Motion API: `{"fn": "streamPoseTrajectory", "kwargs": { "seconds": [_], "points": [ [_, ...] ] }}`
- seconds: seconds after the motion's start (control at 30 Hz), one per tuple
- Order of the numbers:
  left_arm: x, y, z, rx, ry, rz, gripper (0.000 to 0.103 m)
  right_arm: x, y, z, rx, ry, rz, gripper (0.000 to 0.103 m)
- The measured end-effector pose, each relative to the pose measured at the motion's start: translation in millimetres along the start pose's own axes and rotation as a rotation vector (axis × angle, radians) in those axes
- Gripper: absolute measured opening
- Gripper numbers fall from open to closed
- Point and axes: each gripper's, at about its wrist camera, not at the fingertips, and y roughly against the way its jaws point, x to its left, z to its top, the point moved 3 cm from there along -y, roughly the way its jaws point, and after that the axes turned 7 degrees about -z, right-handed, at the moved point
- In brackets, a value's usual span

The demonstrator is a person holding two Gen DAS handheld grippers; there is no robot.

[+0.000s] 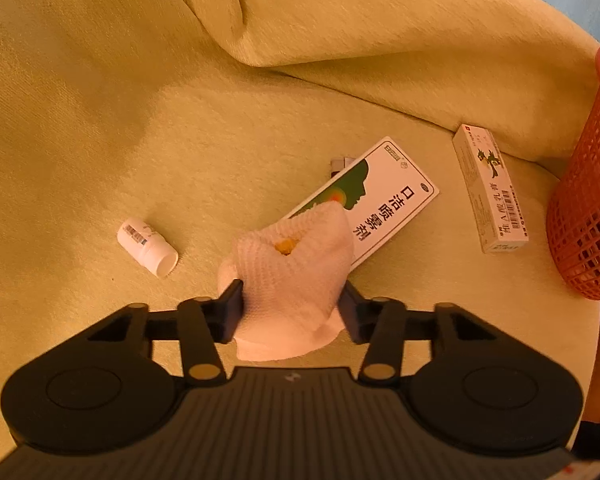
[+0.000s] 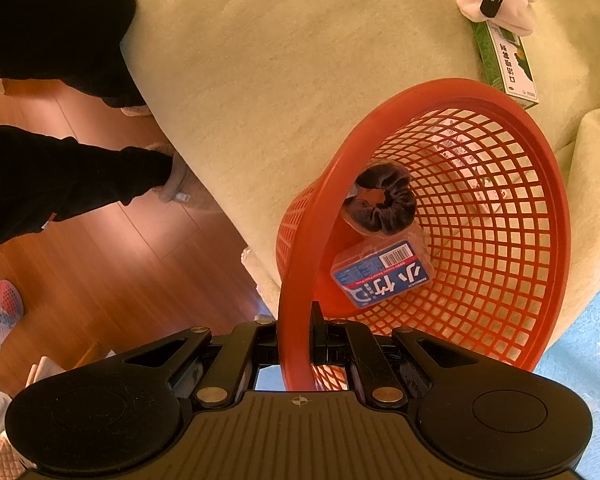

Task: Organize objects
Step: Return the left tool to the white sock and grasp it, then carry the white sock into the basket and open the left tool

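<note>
At lower centre, the left gripper (image 1: 290, 292) clamps a crumpled white tissue (image 1: 292, 280); the right gripper (image 2: 296, 334) pinches the red mesh plastic basket's (image 2: 500, 208) rim.

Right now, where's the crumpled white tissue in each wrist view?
Left wrist: tissue at lower centre, clamped in the left gripper.
Right wrist: top right corner, beyond the basket.
Shared landmark: green-and-white box that the tissue overlaps in both views.
</note>
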Motion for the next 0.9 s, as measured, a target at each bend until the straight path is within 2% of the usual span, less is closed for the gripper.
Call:
{"fn": "streamPoseTrajectory", "kwargs": {
  "seconds": [0.13, 0.33, 0.57, 0.73, 0.9],
  "points": [
    [-1.0, 5.6, -1.9, 0.004, 0.015, 0.008, 0.024, -0.6, -0.3, -0.2, -0.002, 0.0, -0.001, 0.002],
    [-4.5, 26.2, -6.2, -0.002, 0.013, 0.007, 0.021, 0.9, -0.6, 0.1, -0.001, 0.005, -0.01, 0.002],
    [-26.6, 62.8, -1.8, -0.028, -0.012, -0.024, 0.021, 2.1, 0.5, 1.6, 0.0, 0.004, -0.027, 0.002],
    [-57.1, 92.4, 13.3, -0.063, -0.052, -0.092, 0.021, 4.1, 0.2, 2.0, 0.0, 0.003, -0.037, 0.002],
    [-97.4, 120.1, 36.0, -0.112, -0.133, -0.202, 0.021, 6.1, -1.3, 1.4, -0.001, 0.004, -0.044, 0.002]
  ]
}}
